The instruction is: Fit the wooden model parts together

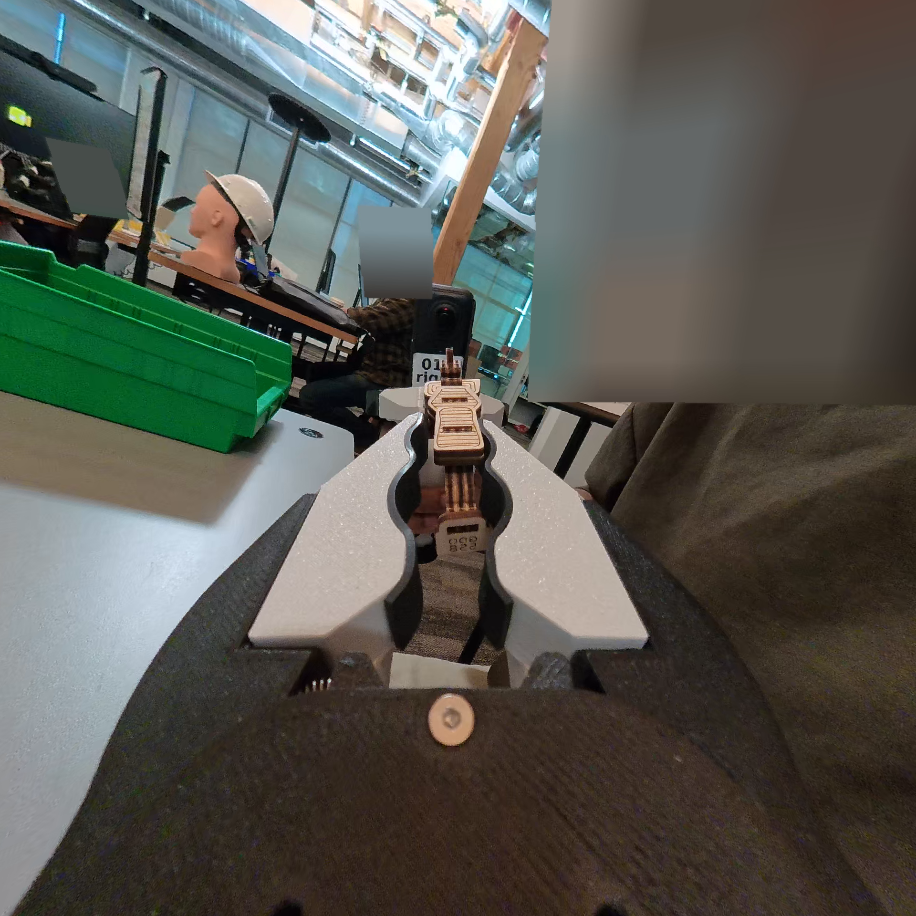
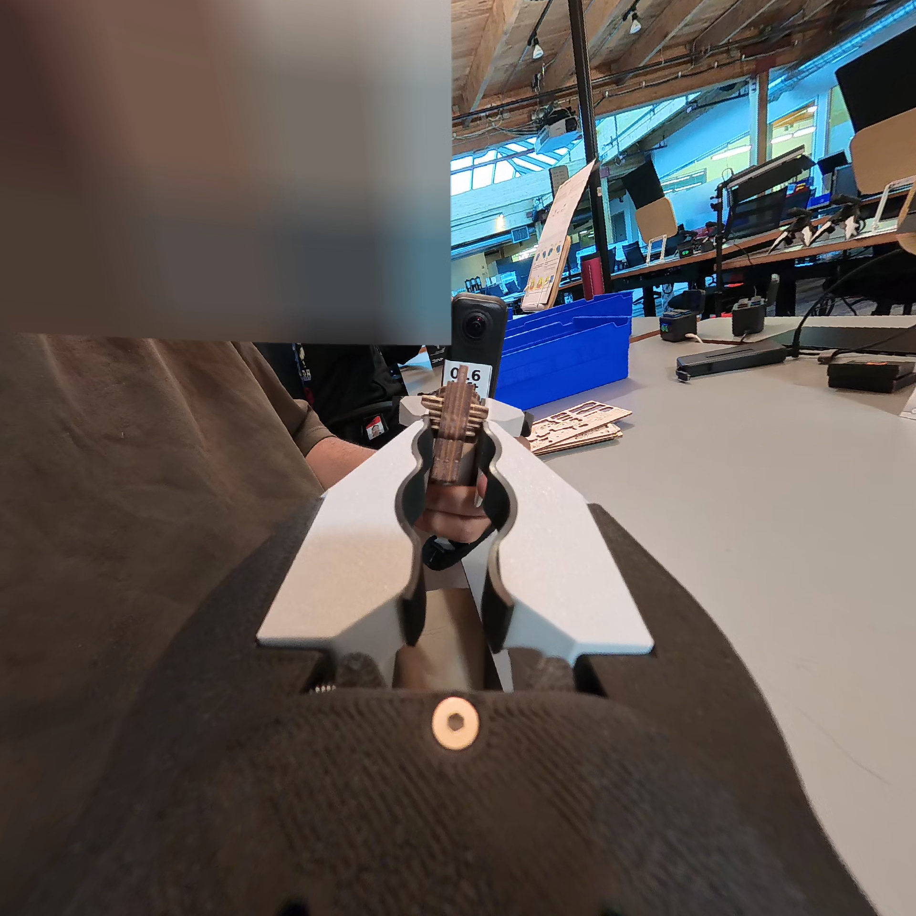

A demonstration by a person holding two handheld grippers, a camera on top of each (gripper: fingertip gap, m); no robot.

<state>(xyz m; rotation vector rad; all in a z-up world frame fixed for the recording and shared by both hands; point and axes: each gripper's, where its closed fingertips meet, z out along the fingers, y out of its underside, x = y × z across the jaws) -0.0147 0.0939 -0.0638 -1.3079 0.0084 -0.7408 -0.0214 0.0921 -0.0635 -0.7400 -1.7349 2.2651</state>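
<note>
The wooden model [image 1: 457,436] is a small stack of laser-cut plywood parts, pale on its faces and dark brown on its cut edges. My left gripper [image 1: 453,421] is shut on it at the fingertips and holds it in the air in front of a person's brown shirt. My right gripper [image 2: 455,429] faces the left one and is shut on the same wooden model [image 2: 452,446] from the other side. Crosswise parts stick out near its top end. The camera of the opposite gripper [image 2: 477,324] shows just behind the model. A hand [image 2: 453,515] shows below it.
A grey table [image 1: 99,570] lies to the left with a green bin [image 1: 124,347] on it. In the right wrist view, a blue bin [image 2: 565,347], a stack of cut plywood sheets [image 2: 577,429] and black devices with cables [image 2: 733,359] sit on the table [image 2: 718,495]. Left and right tips are no more than a few centimetres apart.
</note>
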